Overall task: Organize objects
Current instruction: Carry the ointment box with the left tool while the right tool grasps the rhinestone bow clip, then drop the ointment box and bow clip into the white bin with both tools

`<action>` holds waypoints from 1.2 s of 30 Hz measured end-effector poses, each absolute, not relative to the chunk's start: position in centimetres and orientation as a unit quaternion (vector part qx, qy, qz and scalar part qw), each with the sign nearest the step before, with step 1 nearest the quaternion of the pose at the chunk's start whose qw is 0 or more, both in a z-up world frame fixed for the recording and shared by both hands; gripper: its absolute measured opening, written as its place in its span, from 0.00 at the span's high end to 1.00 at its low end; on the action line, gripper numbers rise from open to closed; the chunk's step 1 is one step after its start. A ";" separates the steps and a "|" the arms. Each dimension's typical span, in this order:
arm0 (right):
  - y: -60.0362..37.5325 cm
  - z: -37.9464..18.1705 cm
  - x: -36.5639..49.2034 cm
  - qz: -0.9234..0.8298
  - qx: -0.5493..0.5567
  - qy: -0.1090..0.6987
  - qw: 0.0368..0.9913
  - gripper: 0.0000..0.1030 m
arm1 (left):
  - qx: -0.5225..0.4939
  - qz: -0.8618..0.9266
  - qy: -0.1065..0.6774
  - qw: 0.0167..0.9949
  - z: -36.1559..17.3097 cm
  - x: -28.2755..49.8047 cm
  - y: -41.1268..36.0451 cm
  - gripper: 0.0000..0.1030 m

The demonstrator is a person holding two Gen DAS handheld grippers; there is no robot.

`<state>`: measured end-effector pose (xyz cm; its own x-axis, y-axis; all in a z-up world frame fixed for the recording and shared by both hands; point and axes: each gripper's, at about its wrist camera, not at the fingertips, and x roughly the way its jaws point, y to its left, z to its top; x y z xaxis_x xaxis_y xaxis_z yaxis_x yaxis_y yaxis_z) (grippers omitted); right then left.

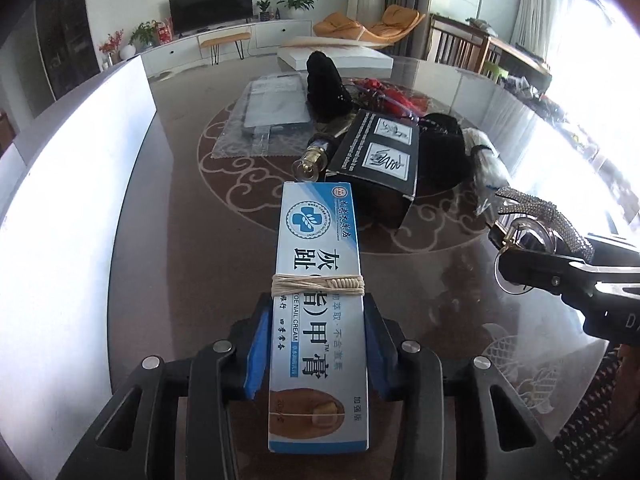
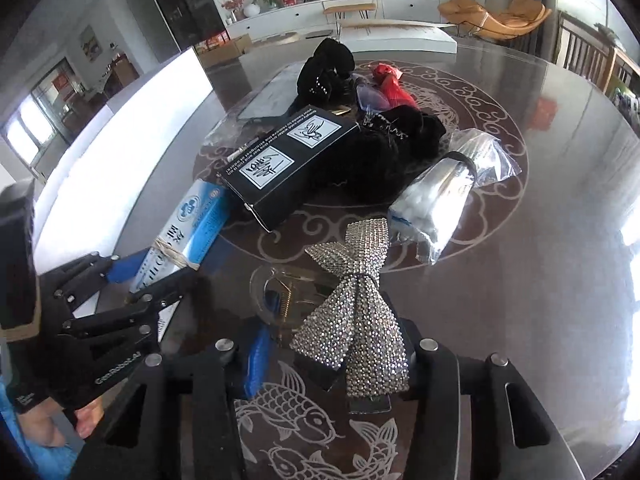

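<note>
My left claw (image 1: pixel 316 340) is clamped on the nail cream box (image 1: pixel 318 304), its blue pads pressing the box's two long sides just behind the rubber band (image 1: pixel 318 285) wound around its middle; the box sticks out forward, lifted over the glass-topped desk (image 1: pixel 180 260). My right claw (image 2: pixel 332 344) is closed on the rhinestone bow (image 2: pixel 352 320) — the lower wing sits between the pads, and the upper wing fans out ahead, with a clear hair clip (image 2: pixel 280 292) just beside it on the left. Ahead of both lies the unsorted heap: a black carton (image 2: pixel 288 160) with white signature panels, black fuzzy hair pieces (image 2: pixel 392 136), a bag of cotton swabs (image 2: pixel 432 204), red ribbon (image 2: pixel 390 88) and a flat grey packet in clear plastic (image 1: pixel 276 108). I judge the step in hand to be carrying these two to their places, though I cannot tell where those places are. To do it well I should keep the box level, since most of its length overhangs the pads and could swing if tilted. The far end of the box is near the black carton, so I would steer it clear. The bow is floppy and snags easily; I would lift it well clear of the clip before moving sideways, and keep my two claws apart.
</note>
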<state>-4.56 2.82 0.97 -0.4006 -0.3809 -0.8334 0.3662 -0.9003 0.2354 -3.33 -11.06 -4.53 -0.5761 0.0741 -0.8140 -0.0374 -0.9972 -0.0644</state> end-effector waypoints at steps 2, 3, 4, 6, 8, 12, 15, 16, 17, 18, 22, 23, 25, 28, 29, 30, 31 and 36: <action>3.3 2.1 -4.0 -0.839 0.491 -0.020 0.231 0.54 | -0.445 0.893 -0.049 0.042 -3.6 -2.2 -11.3 0.60; 3.4 2.7 -3.7 -0.840 0.488 -0.023 0.236 0.54 | -0.438 0.895 -0.067 0.047 -2.9 -1.6 -11.5 0.60; 3.3 3.4 -3.4 -0.841 0.484 -0.026 0.242 0.54 | -0.430 0.898 -0.083 0.052 -2.2 -1.0 -11.8 0.60; 3.0 4.8 -2.8 -0.843 0.474 -0.029 0.254 0.54 | -0.412 0.903 -0.109 0.057 -0.3 0.3 -12.7 0.60; 1.9 6.7 -2.2 -0.844 0.460 -0.032 0.273 0.54 | -0.393 0.909 -0.128 0.058 2.0 1.6 -14.0 0.60; -2.8 11.0 -1.0 -0.837 0.430 -0.032 0.336 0.54 | -0.353 0.926 -0.135 0.026 7.0 4.5 -18.8 0.60; -7.8 13.5 0.3 -0.821 0.415 -0.019 0.392 0.54 | -0.338 0.931 -0.131 -0.030 9.3 6.1 -23.9 0.60; -9.9 14.2 0.7 -0.814 0.410 -0.013 0.412 0.54 | -0.337 0.932 -0.122 -0.057 9.6 6.6 -25.5 0.60; -11.9 14.8 1.1 -0.807 0.407 -0.006 0.427 0.54 | -0.340 0.930 -0.112 -0.087 9.5 6.9 -27.2 0.60; -14.0 15.2 1.5 -0.800 0.405 0.002 0.443 0.54 | -0.346 0.925 -0.108 -0.111 9.3 7.2 -28.9 0.60; -21.7 14.8 2.9 -0.773 0.407 0.049 0.484 0.54 | -0.376 0.901 -0.109 -0.185 7.0 8.1 -35.1 0.60; -23.3 14.3 3.1 -0.765 0.413 0.060 0.490 0.54 | -0.386 0.894 -0.110 -0.197 6.3 8.1 -36.2 0.60; -26.3 13.0 3.8 -0.751 0.426 0.082 0.498 0.54 | -0.410 0.879 -0.119 -0.213 4.8 8.0 -38.2 0.59; -30.2 10.3 4.7 -0.721 0.460 0.123 0.504 0.52 | -0.464 0.844 -0.128 -0.237 2.5 7.0 -40.6 0.53; -31.1 9.5 4.9 -0.716 0.469 0.137 0.498 0.43 | -0.472 0.837 -0.131 -0.244 1.9 7.0 -40.9 0.41; -31.8 8.8 5.0 -0.715 0.475 0.150 0.491 0.37 | -0.471 0.836 -0.133 -0.249 1.7 7.1 -41.0 0.31; -32.2 8.5 5.3 -0.716 0.474 0.159 0.487 0.26 | -0.466 0.839 -0.132 -0.250 1.8 7.2 -40.9 0.30; -30.3 10.2 6.1 -0.744 0.437 0.161 0.480 0.19 | -0.439 0.851 -0.119 -0.263 2.6 7.3 -39.5 0.17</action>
<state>6.09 -30.32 10.19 -0.1587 -0.5729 -0.8041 0.8540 -0.4883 0.1794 7.34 -39.53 2.58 -0.4768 -0.3429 -0.8094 0.5518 -0.8335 0.0280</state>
